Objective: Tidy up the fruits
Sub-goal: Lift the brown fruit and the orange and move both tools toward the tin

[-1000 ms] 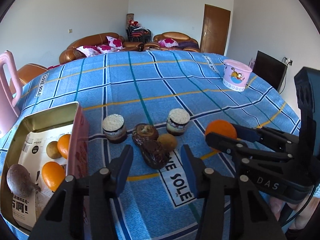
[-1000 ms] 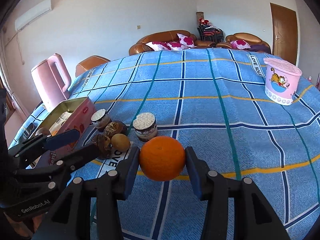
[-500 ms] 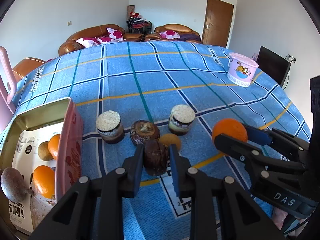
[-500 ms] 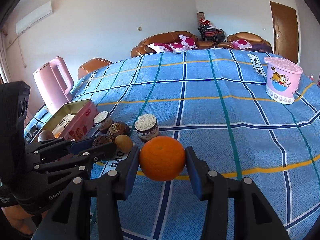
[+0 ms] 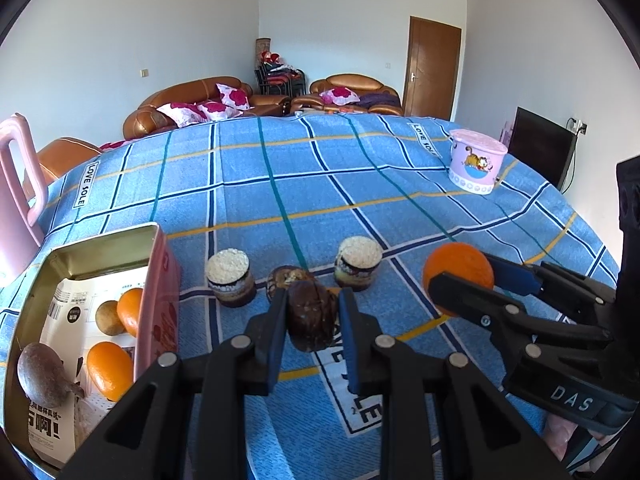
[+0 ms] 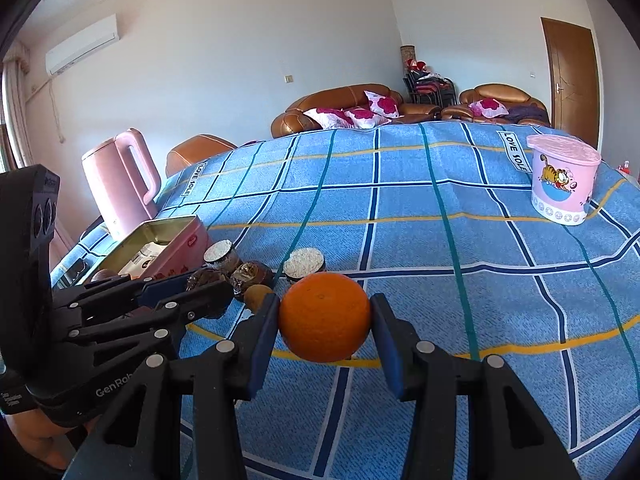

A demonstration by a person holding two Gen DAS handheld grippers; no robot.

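- Gripping a dark, wrinkled fruit [image 5: 312, 314], the left claw [image 5: 313, 322] is clamped across its soft middle, near the tin [image 5: 100, 240].
- Right claw [image 6: 325, 330] pinches a firm orange [image 6: 324, 316] at its widest girth, above the bench [image 6: 440, 240]; it looks secure.

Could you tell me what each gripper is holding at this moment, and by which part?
The right gripper clamps the orange across its widest middle. The left gripper pinches the dark brown fruit by its two sides.

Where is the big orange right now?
The orange sits between the right gripper fingers, low in the middle of the right wrist view. It is just right of the small brown kiwi, over the blue tablecloth.
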